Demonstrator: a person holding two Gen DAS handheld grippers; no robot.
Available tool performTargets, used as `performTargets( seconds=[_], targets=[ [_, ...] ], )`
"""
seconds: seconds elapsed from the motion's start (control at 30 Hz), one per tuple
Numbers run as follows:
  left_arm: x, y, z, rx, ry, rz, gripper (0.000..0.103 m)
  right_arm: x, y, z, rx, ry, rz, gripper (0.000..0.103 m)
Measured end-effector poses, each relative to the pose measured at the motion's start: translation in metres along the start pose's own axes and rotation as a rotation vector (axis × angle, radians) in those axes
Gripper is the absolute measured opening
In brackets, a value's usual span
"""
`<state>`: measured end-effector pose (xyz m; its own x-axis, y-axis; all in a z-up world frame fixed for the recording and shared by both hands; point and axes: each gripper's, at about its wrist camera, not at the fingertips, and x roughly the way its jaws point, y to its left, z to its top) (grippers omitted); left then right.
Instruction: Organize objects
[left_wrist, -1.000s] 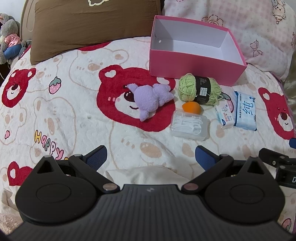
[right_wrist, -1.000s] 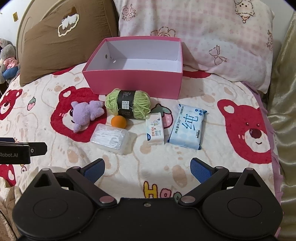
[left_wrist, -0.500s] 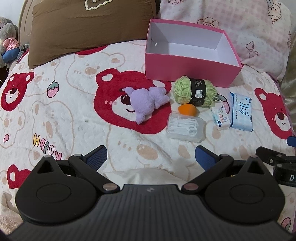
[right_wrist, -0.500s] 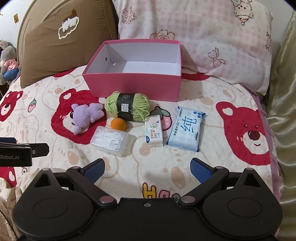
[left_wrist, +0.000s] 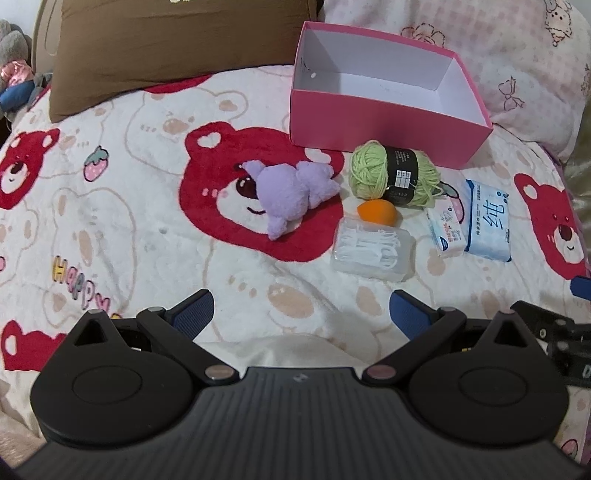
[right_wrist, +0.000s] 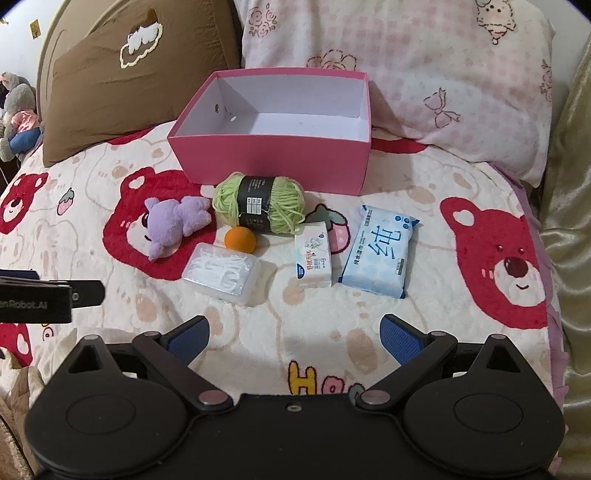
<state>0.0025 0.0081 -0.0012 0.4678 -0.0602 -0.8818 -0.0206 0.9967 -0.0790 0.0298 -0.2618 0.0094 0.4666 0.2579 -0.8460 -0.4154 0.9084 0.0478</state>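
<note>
- Both tongs, left tongs (left_wrist: 301, 308) and right tongs (right_wrist: 293, 334), are hanging wide open and empty, easing closer to the pink box (right_wrist: 269, 162) than a second ago.
- Six items are still lying loose before that box, the green yarn (right_wrist: 258, 205) nearest it; nothing is packed yet.

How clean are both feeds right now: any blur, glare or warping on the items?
Left wrist view: sharp, even soft light, no glare; fisheye bends the pink box edges. Right wrist view: equally sharp; floss case casts a faint shadow, corners vignette dark.
</note>
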Motion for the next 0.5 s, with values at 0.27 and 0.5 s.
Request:
performTargets(
  seconds=[0.27,0.5],
  targets=[
    [0.028,0.024,0.001,-0.116,-0.109,-0.072,0.102,0.020,0.008,-0.007,-0.129,-0.158,0.181,0.100],
    [0.049,0.026,0.007,-0.092,-0.131,-0.074,0.102,0.050,0.019,-0.002,-0.192,-0.188,0.210,0.100]
  ],
)
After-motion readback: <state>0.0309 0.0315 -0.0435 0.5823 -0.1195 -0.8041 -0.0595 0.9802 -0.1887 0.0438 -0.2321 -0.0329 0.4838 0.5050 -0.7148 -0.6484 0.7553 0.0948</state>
